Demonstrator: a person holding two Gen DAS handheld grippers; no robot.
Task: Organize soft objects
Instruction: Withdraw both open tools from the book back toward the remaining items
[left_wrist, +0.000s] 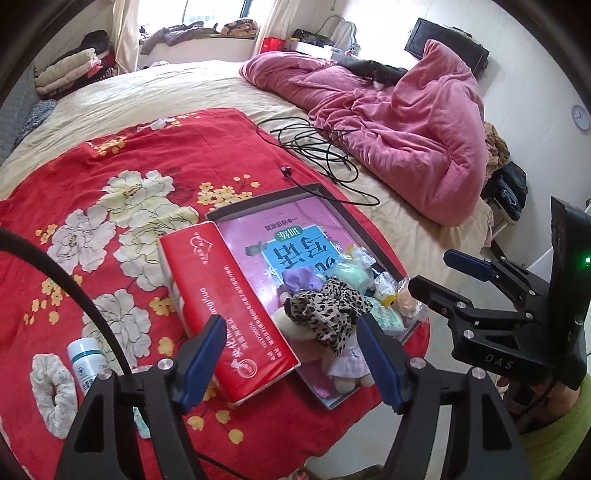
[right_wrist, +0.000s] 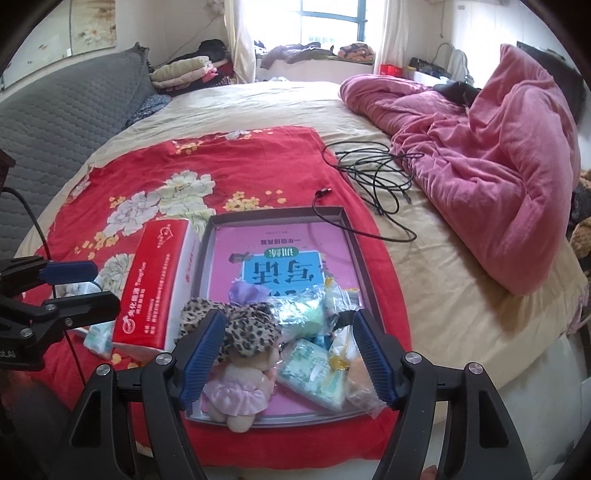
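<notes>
A leopard-print scrunchie (right_wrist: 236, 328), a small doll (right_wrist: 240, 384) and wrapped soft packets (right_wrist: 314, 369) are lying in the near end of a shallow tray (right_wrist: 354, 236) on the red floral cloth (right_wrist: 184, 166) covering the bed (right_wrist: 443, 295). A red tissue pack (right_wrist: 155, 280) is touching the tray's left wall. Both the left hand-held gripper (left_wrist: 291, 354) and the right hand-held gripper (right_wrist: 290, 350) are hovering released, grasping nothing.

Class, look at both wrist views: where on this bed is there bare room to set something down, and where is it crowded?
Free: red floral cloth beyond the tissue pack, and the beige sheet behind it. The tray's far half shows only the book. Crowded: the tray's near end, piled around the doll; black cables by the pink quilt.
</notes>
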